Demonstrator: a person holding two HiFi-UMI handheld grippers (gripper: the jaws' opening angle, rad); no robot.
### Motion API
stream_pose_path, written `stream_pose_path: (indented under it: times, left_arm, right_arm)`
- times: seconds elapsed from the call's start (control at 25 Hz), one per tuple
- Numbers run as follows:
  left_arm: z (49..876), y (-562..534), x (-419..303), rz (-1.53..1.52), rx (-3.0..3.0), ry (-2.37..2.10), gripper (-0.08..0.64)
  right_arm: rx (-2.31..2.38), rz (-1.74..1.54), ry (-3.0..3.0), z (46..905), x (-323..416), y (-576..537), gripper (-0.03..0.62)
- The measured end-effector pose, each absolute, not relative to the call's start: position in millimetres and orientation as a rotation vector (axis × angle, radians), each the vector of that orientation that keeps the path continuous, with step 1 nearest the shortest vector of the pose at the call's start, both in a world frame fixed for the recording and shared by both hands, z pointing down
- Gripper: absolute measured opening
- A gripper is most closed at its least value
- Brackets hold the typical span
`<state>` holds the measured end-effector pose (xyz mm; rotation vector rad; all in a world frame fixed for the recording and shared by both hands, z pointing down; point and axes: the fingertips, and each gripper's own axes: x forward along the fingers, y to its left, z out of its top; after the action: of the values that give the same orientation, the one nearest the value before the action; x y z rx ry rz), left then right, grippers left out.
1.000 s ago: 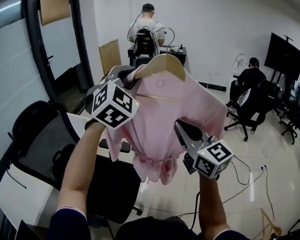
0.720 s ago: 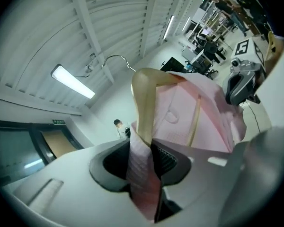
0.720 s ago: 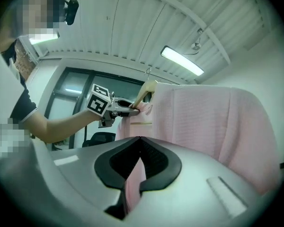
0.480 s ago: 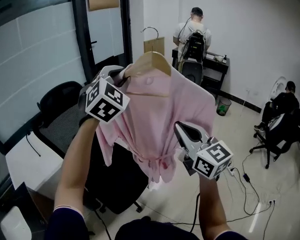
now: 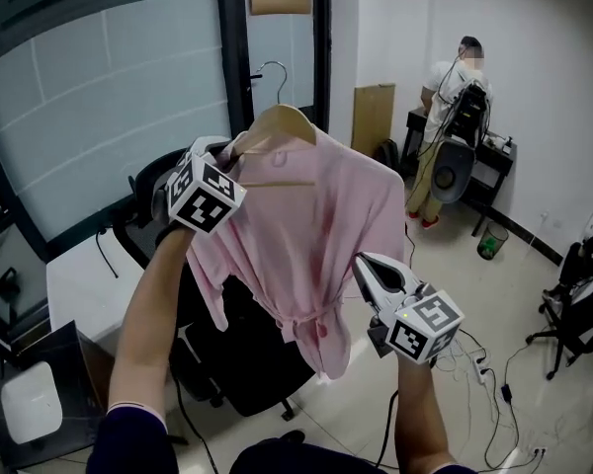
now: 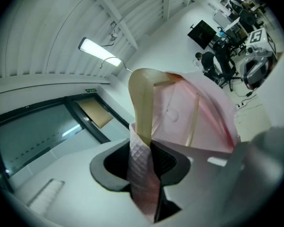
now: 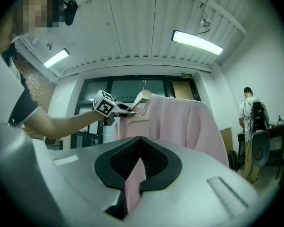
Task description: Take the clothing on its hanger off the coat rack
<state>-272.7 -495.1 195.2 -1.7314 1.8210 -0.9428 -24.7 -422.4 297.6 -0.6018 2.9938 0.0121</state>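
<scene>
A pink garment [image 5: 316,225] hangs on a wooden hanger [image 5: 277,124] whose metal hook [image 5: 274,72] is free in the air, on no rack. My left gripper [image 5: 235,148] is shut on the hanger's left arm, with a fold of the pink cloth [image 6: 141,174] pinched in against the wood [image 6: 143,98]. My right gripper [image 5: 362,265] is lower, at the garment's right side. In the right gripper view a strip of the pink cloth [image 7: 132,183] sits squeezed between its shut jaws. That view also shows the left gripper [image 7: 125,109] holding the hanger [image 7: 142,97] up.
A black office chair [image 5: 237,363] stands right under the garment, with a white desk [image 5: 79,275] to its left. A dark-framed glass wall [image 5: 99,97] runs behind. At the back right a person [image 5: 445,97] stands at a desk, and cables [image 5: 494,383] trail over the floor.
The whole view has swung to the left: the glass wall now fills the background and the standing person has shifted right. Both grippers keep the same hold on the hanger and cloth.
</scene>
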Motion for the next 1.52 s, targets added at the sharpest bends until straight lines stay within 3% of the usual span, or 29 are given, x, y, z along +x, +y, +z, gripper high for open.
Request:
stream_pose_path:
  times: [0.52,1.0,1.52]
  left_arm:
    - [212.7,-454.3,-396.2,-1.012,-1.591,2.040,0.107]
    - [292.7,-459.2,-411.7,-1.087,-1.654,2.024,0.109]
    - [439.9,-465.8,-409.5,-1.234,-1.764,1.950,0.109]
  right_arm:
    - [-0.449,-0.059,3.048,323.3,-99.1,-417.4,0.002]
    - [-0.470,-0.112,3.078,347.2,-113.0,-419.6,0.002]
    - [-0.503,-0.216,3.157,392.4,-123.9,-424.0,0.002]
